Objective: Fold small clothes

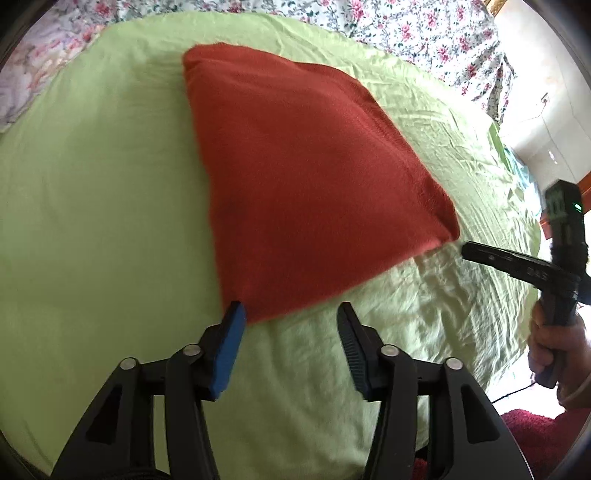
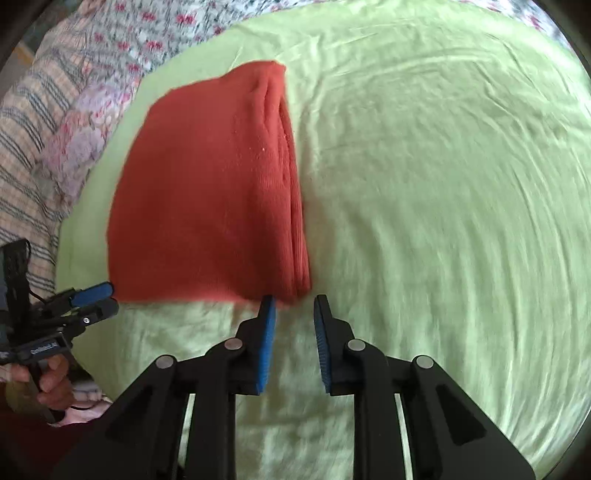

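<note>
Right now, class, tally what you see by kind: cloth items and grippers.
Folded red garment: 1
Green sheet: 1
Floral bedspread: 1
Grippers: 2, left gripper and right gripper, both open, holding nothing
Total: 5

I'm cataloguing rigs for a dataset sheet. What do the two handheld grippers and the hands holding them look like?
Both are black plastic frames with silver pivot rivets. The left gripper and right gripper each carry blue ribbed pads on their fingers. From the side, the right gripper shows pale lettering on a black handle and a small green light; the left one shows a thin cable. The bare hand shows a pale cuff.
</note>
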